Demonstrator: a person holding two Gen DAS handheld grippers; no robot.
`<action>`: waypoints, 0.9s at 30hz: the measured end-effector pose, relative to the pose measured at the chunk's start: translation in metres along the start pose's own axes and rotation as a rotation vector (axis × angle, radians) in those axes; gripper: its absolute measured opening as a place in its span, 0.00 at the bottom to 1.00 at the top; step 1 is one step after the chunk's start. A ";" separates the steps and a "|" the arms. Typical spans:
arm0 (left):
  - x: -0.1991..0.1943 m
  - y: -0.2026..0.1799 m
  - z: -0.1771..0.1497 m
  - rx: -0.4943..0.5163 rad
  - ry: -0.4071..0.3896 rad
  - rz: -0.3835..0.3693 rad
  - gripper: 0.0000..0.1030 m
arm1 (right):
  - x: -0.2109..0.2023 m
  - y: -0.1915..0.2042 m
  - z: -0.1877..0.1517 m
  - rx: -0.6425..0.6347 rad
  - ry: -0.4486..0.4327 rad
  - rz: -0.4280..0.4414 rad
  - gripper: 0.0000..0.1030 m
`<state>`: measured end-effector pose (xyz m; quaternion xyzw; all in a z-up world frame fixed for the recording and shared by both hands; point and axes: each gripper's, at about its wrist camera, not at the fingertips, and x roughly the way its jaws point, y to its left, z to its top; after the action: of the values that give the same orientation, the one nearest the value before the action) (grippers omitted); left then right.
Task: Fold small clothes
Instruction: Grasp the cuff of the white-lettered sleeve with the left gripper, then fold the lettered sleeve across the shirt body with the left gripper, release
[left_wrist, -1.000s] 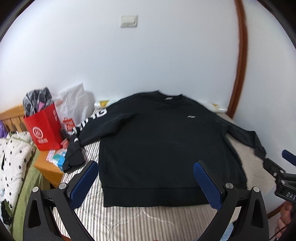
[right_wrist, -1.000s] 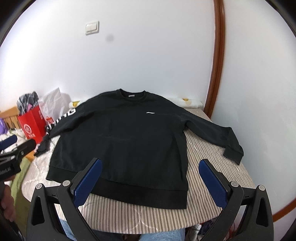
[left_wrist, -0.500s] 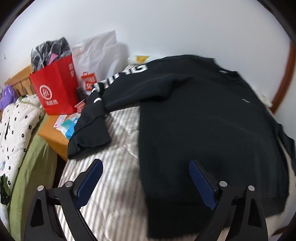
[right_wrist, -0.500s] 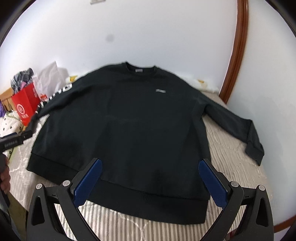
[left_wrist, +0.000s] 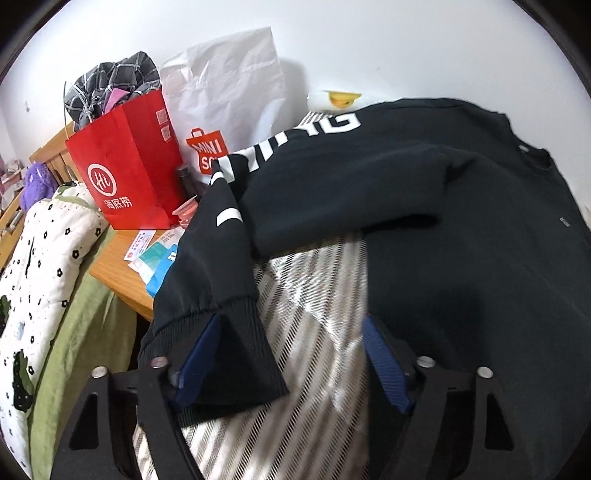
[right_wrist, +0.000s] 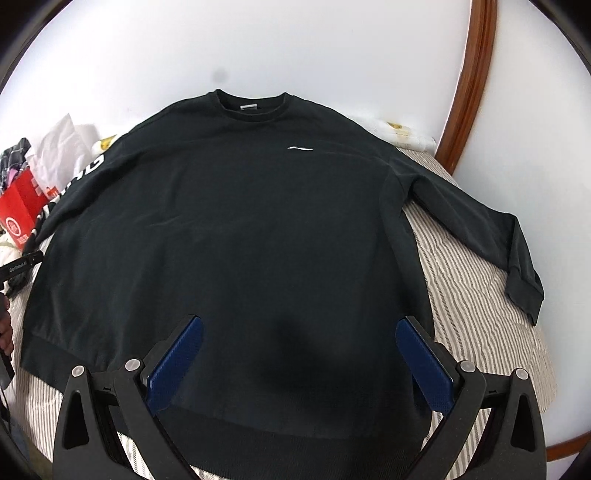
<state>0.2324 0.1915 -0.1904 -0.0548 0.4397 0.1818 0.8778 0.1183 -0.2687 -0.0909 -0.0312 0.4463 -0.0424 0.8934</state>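
A black sweatshirt lies flat, front up, on a striped bed. Its left sleeve with white lettering runs down to a ribbed cuff. My left gripper is open, and the cuff lies between its blue pads, against the left pad. My right gripper is open and empty, low over the lower body of the sweatshirt near the hem. The right sleeve lies spread out to the right.
A red paper bag and a white shopping bag stand on a wooden bedside table left of the bed. A dotted quilt lies further left. A white wall and a brown door frame lie behind.
My left gripper has swung left and down to the left sleeve cuff, which now sits between its pads. My right gripper has moved forward and lower over the sweatshirt body.
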 end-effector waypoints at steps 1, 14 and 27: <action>0.002 -0.001 0.000 0.012 -0.007 0.025 0.64 | 0.002 -0.001 0.002 0.004 0.002 0.000 0.99; -0.014 0.014 0.013 0.011 -0.032 0.084 0.09 | 0.010 -0.019 0.001 0.031 0.013 0.004 0.99; -0.110 -0.093 0.064 0.109 -0.177 -0.181 0.09 | 0.004 -0.079 -0.014 0.114 -0.031 0.016 0.99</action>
<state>0.2549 0.0923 -0.0705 -0.0302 0.3631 0.0817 0.9277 0.1056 -0.3480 -0.0957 0.0226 0.4293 -0.0603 0.9009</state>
